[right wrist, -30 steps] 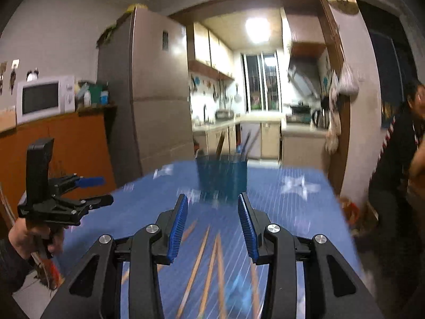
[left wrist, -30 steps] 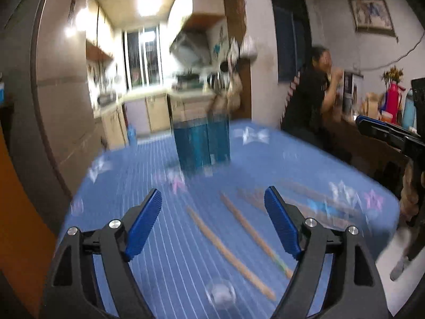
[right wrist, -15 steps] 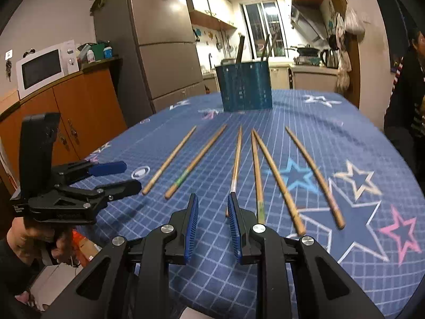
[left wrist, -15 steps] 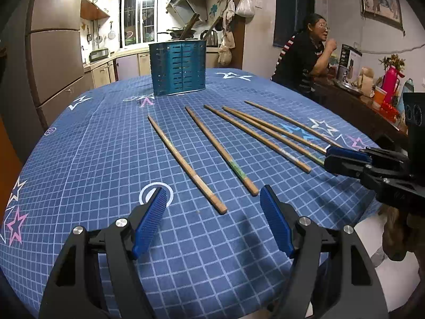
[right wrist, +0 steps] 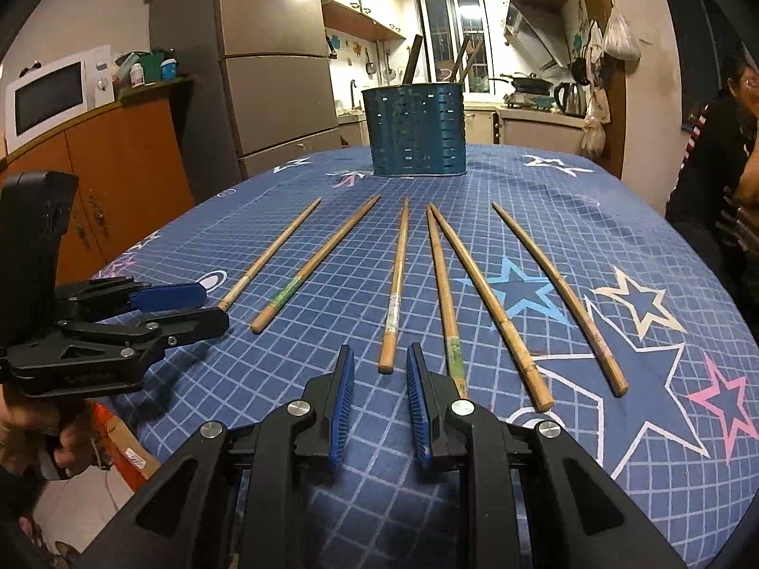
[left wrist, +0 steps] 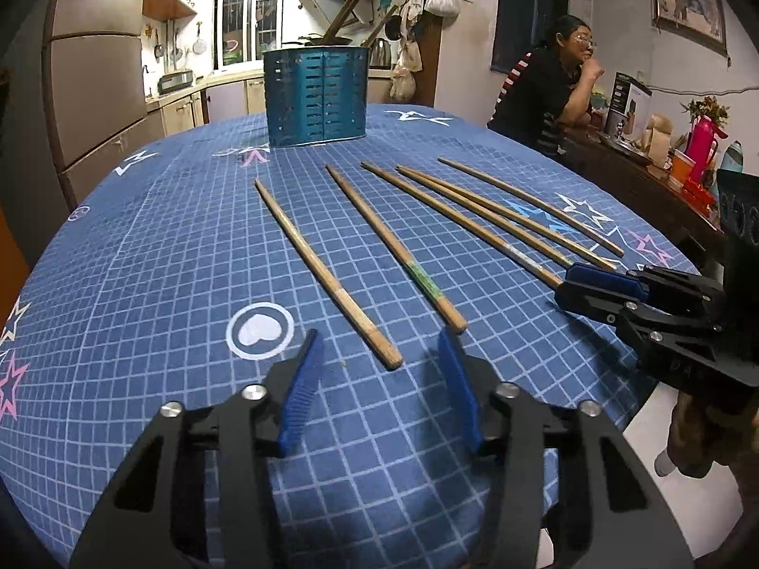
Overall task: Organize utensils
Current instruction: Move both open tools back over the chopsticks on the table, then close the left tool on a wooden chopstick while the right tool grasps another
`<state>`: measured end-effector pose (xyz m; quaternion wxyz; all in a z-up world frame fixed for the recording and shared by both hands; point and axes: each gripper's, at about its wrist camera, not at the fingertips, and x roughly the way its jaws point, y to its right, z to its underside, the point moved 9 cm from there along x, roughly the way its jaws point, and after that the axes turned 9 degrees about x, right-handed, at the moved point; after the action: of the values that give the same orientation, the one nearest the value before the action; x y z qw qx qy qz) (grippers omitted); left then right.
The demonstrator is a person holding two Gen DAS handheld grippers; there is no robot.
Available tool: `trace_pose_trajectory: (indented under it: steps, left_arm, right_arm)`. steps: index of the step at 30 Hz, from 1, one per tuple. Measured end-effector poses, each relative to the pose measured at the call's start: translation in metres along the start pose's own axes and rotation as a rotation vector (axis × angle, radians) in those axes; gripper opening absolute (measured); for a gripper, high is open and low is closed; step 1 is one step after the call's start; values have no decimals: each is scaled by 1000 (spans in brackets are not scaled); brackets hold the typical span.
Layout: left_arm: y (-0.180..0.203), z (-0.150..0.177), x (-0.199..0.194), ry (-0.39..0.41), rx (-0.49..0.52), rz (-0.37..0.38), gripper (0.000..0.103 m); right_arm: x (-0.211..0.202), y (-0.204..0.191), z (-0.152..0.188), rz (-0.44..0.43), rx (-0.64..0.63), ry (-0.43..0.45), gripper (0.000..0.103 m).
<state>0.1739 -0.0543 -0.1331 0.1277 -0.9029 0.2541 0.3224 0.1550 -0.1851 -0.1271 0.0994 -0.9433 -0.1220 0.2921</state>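
Chopsticks (right wrist: 396, 284) lie just ahead of my right gripper (right wrist: 379, 365), jaws narrow, empty; my left gripper (left wrist: 382, 346) is closing, grasping nothing.

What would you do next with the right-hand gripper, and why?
Probably ease the right gripper forward around the near end of the chopstick straight ahead. Nothing lies between its pads, and six chopsticks are loose on the table, outside the blue holder.

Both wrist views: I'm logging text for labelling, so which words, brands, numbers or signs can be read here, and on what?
No words or numbers are legible in either view.
Tablecloth: a white heart in a ring, a sign with no lettering.
Box on the sideboard: print too small to read.
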Motion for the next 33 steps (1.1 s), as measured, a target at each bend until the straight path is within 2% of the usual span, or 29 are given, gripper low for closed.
trace_pose_trajectory:
  steps: [4,11,16,24,25,28,33]
  left_arm:
    - [6,0,2,2,10,-4,37]
    - [11,0,2,14,7,-33,36]
    - [11,1,1,30,-4,-58,28]
    - [11,2,2,40,-3,-67,28]
    - [11,2,2,41,-3,-68,27]
    - [6,3,1,38,-18,-82,11]
    - [3,4,-2,38,-26,-85,10]
  right_arm:
    - [1,1,0,5,2,13,22]
    - [2,1,-1,7,5,18,22]
    - [3,2,-3,17,-1,21,18]
    - [6,-2,-2,26,-33,34,18]
    - [5,-2,-2,28,-34,38,17]
    - [4,-1,-1,30,-25,48,8]
    - [1,0,1,26,-15,75,8]
